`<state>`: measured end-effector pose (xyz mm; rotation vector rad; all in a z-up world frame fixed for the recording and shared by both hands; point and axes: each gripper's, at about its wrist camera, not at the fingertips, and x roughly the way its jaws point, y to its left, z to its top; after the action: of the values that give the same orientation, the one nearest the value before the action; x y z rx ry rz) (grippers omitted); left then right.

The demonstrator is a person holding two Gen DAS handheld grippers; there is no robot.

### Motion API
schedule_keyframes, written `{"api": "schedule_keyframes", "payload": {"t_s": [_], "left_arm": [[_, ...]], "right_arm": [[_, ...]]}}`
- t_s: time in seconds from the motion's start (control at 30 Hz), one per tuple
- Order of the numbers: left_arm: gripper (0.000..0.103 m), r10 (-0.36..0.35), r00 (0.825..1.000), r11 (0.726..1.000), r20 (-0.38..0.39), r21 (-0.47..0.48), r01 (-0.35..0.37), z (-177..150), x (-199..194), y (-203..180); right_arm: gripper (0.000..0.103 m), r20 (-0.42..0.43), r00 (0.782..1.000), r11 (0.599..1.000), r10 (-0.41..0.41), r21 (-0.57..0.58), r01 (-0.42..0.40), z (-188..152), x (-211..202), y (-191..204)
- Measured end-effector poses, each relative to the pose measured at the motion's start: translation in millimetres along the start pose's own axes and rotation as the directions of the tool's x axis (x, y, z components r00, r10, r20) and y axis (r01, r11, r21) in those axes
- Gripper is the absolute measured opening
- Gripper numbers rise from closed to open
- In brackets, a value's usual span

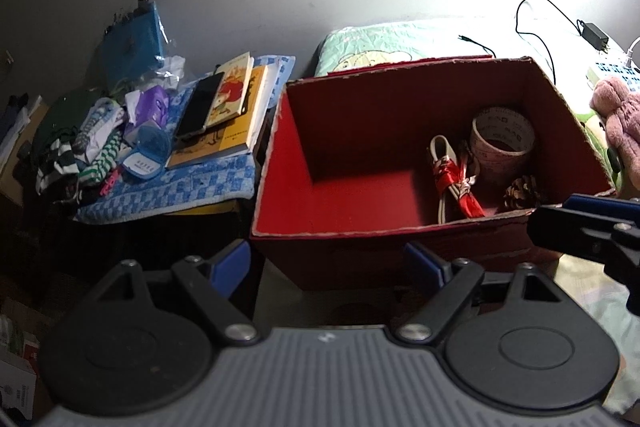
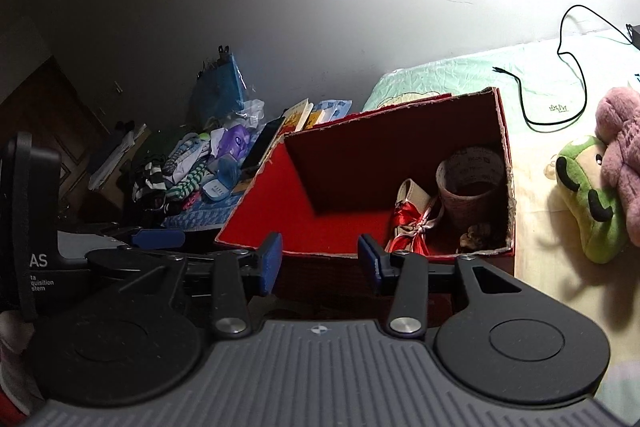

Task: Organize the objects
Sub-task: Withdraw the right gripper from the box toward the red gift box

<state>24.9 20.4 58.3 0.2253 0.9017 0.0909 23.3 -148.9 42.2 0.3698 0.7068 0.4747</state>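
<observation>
We hold both grippers, left gripper [image 1: 326, 263] and right gripper [image 2: 319, 261], jaws spread and empty, before the red box [image 1: 340, 195]. Inside sit a tape roll [image 1: 502, 137] and a pinecone [image 1: 520, 191] (both at its right end).

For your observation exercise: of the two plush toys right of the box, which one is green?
The frog-like plush, green with black markings, lying nearer the red box; the other plush is pink and leans over it.

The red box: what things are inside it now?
Inside the red box: a tape roll, a white cable tied with red ribbon and a pine cone. The near wall hides the floor just behind it.
</observation>
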Motion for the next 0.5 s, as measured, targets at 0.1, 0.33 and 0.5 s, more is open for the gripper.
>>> {"api": "schedule_keyframes", "payload": {"t_s": [0.1, 0.33, 0.5], "left_arm": [[0.086, 0.001, 1.000, 1.000, -0.025, -0.004, -0.001, -7, 3, -5], [0.086, 0.003, 0.996, 1.000, -0.094, -0.016, -0.004, -21, 14, -14], [0.086, 0.006, 0.990, 1.000, -0.142, -0.014, -0.008, -29, 24, -21]], "right_arm": [[0.046, -0.033, 0.999, 1.000, 0.005, 0.018, -0.005, -6, 3, -5], [0.047, -0.102, 0.994, 0.997, 0.025, 0.073, -0.018, -18, 8, -17], [0.048, -0.143, 0.989, 0.994, 0.038, 0.111, -0.023, -25, 12, -25]]}}
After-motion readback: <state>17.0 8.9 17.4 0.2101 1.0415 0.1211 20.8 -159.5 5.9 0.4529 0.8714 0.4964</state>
